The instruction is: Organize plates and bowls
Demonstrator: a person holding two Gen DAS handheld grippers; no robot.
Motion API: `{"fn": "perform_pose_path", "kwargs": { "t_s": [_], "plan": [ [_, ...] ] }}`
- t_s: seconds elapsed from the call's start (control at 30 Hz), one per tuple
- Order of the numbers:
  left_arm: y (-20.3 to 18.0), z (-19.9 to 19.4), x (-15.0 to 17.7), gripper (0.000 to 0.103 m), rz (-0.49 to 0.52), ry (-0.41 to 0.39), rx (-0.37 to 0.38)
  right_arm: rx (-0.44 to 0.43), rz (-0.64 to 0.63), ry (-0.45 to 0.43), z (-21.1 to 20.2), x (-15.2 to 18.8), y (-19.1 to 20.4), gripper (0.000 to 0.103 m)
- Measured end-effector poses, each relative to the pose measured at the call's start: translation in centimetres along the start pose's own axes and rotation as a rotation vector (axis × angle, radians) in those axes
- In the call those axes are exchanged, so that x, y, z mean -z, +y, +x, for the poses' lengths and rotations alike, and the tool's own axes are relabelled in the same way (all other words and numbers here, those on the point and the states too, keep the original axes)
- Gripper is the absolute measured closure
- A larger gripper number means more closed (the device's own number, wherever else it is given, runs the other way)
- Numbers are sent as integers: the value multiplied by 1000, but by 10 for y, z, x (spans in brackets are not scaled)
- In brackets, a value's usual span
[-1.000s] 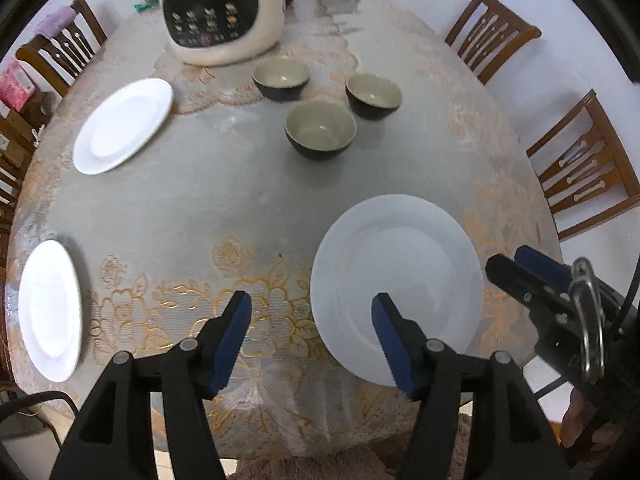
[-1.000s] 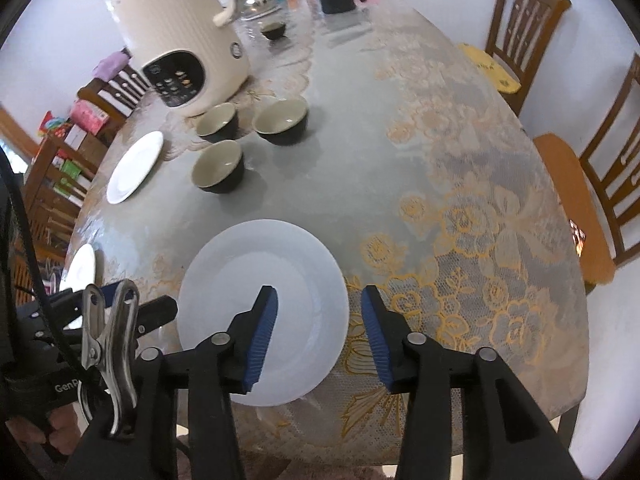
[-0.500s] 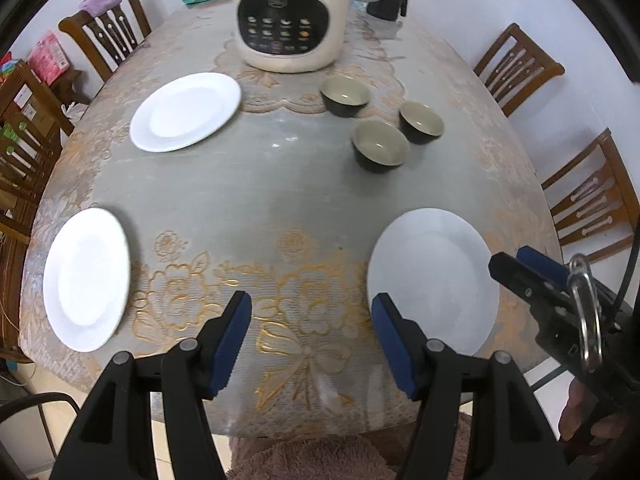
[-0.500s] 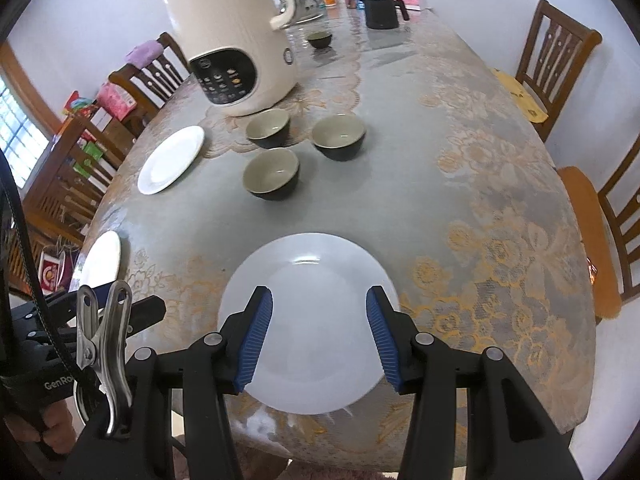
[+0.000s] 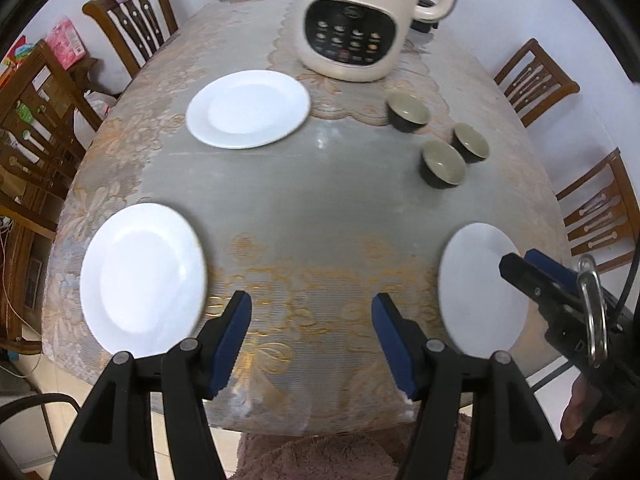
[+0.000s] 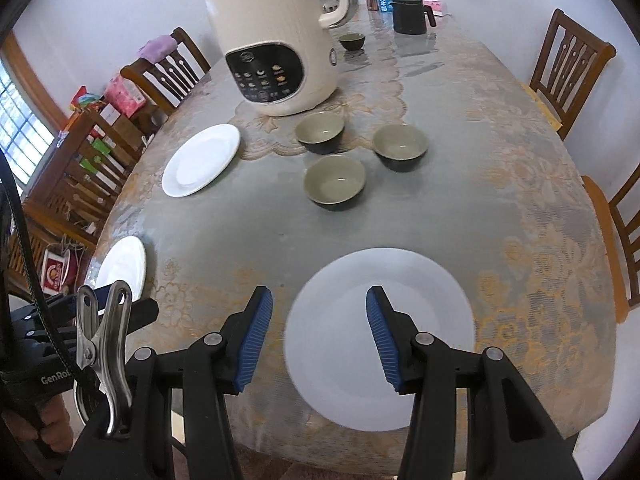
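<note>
The right gripper (image 6: 319, 334) is held spread and empty, its right jaw over a white plate (image 6: 380, 340) whose left rim lies between the jaws. The left gripper (image 5: 311, 340) is likewise spread over bare tablecloth (image 5: 308, 216), another plate (image 5: 142, 278) just left of its left jaw. Three bowls (image 6: 335, 185) are seen farther ahead. The near table edge is hidden behind both grippers.

- Tall cream electric kettle with black control panel (image 5: 352, 24): top cut off by the frame edge.
- Near-left round white plate (image 6: 122, 266): partly hidden behind the left gripper (image 6: 136, 308).
</note>
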State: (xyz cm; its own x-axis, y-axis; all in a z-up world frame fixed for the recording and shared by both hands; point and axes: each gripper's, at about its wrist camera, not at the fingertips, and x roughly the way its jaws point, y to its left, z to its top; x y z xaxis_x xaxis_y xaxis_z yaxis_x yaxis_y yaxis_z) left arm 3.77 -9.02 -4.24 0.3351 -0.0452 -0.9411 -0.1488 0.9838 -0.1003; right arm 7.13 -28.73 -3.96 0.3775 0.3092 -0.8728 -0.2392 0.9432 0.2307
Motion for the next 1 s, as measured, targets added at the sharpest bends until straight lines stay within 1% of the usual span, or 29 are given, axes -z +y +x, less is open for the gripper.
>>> {"fn": "perform_pose_path", "kwargs": {
  "t_s": [0.37, 0.73, 1.0],
  "plan": [
    [50, -1, -3, 37, -14, 17, 6, 10, 16, 15, 10, -3, 35, 53],
    [89, -1, -7, 37, -22, 23, -9, 10, 37, 16, 15, 2, 63, 53],
    [125, 5, -3, 37, -48, 60, -18, 12, 44, 32, 26, 7, 87, 53]
  ]
}}
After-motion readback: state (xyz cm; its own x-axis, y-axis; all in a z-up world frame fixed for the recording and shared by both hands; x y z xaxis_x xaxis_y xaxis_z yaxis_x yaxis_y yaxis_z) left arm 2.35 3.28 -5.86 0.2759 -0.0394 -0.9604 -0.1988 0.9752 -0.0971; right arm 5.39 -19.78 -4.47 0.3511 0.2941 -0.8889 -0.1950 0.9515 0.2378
